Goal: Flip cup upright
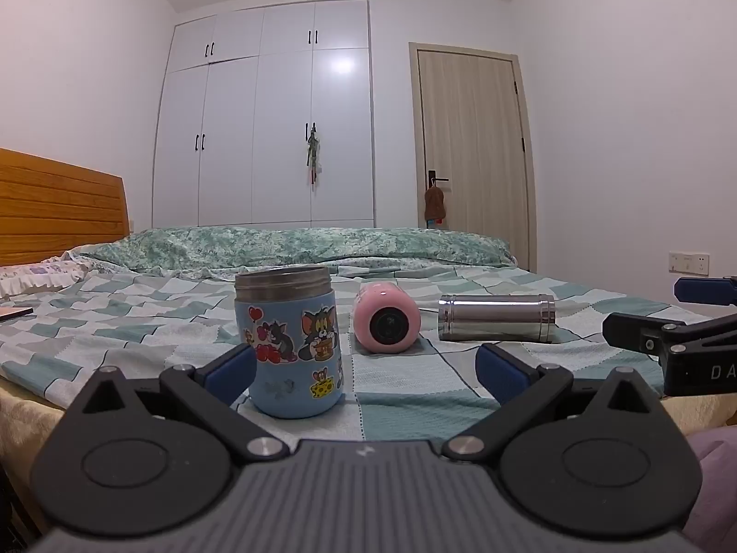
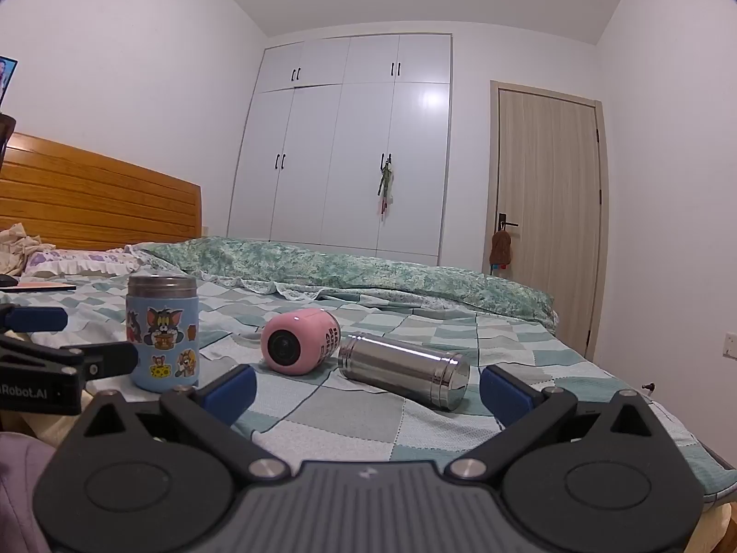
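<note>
Left wrist view: the blue cup stands upright on the bed, the pink cup and steel cup lie on their sides, apparently untouched; left tongs gape wide, empty. Right wrist view: right tongs likewise wide and empty, short of the steel cup; two flips appear outstanding

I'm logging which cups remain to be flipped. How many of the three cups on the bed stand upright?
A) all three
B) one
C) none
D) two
B: only the blue cartoon cup stands upright on the checked bedsheet, steel rim up; the pink cup and the steel cup both lie on their sides.
</note>
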